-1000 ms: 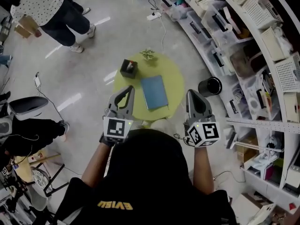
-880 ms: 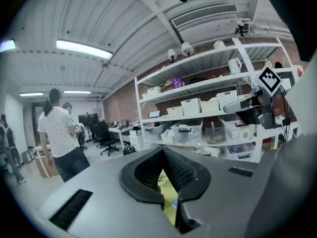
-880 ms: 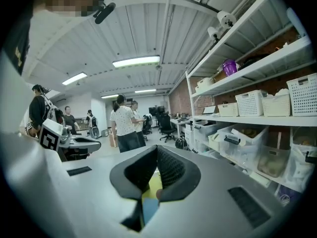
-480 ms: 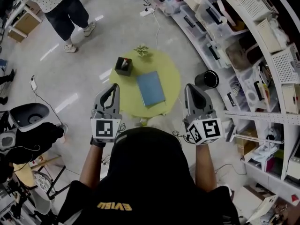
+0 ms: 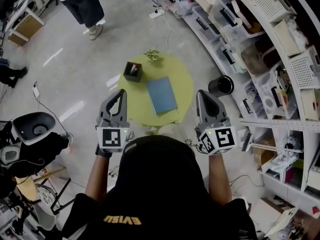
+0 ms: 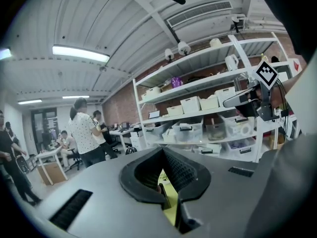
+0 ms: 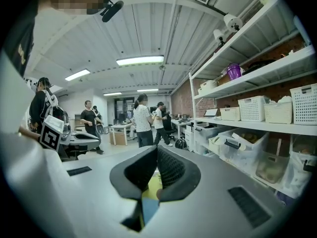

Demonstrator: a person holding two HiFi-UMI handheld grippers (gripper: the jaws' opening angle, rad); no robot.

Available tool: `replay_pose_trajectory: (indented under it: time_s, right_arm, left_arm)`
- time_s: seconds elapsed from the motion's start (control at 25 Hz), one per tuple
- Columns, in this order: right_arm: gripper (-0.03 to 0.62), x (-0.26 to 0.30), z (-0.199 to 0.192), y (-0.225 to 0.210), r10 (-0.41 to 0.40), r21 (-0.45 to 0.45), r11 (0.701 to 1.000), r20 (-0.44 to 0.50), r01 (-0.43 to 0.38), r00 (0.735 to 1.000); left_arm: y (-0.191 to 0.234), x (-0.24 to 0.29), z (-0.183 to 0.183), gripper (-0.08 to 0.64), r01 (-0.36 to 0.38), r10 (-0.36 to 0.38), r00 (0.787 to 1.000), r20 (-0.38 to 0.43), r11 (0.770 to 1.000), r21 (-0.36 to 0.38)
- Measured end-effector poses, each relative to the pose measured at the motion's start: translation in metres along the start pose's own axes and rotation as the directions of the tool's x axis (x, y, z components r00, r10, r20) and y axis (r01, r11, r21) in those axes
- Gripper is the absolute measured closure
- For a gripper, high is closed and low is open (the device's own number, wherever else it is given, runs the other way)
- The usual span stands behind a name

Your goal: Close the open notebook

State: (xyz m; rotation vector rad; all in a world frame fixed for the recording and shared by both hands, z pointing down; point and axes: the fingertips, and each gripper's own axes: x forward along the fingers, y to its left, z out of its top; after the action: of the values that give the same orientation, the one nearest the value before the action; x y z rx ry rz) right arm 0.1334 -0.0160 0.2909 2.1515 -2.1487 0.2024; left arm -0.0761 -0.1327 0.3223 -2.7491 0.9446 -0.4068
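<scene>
Blue notebook (image 5: pixel 161 95) lies closed and flat near the centre of the round green worktop (image 5: pixel 184 79). Black box (image 5: pixel 132 71) stands at the worktop's 10 o'clock. Left gripper (image 5: pixel 120 97) hangs at 8 o'clock, right gripper (image 5: pixel 202 96) at 4 o'clock, both apart from the notebook. Fingers of each are together, gripping nothing.

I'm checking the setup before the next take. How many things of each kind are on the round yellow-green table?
blue notebook: 1
black box: 1
small plant: 1
Total on the table: 3
</scene>
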Motion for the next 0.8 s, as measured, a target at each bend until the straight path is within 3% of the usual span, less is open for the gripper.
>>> replay_pose_trajectory:
  time_s: [0.44,0.64,0.8]
  right_arm:
    - [0.591,-0.007,0.001,-0.007,-0.024,0.015,1.000,-0.020,0.024,1.000]
    - [0.591,0.000,0.016,-0.010,0.022,-0.028,0.999,-0.029,-0.023,0.999]
    - [0.591,0.010,0.024,-0.011,0.066,-0.058,0.996,-0.046,-0.069,0.997]
  left_arm:
    - [-0.028,0.004,0.002,0.545,0.076,-0.075,0.997,-0.013,0.996,0.035]
    - [-0.039,0.008,0.024,0.545,0.091,-0.093,0.995,0.033,0.995,0.045]
    - [-0.051,0.004,0.029,0.546,0.096,-0.096,0.994,0.061,0.995,0.000]
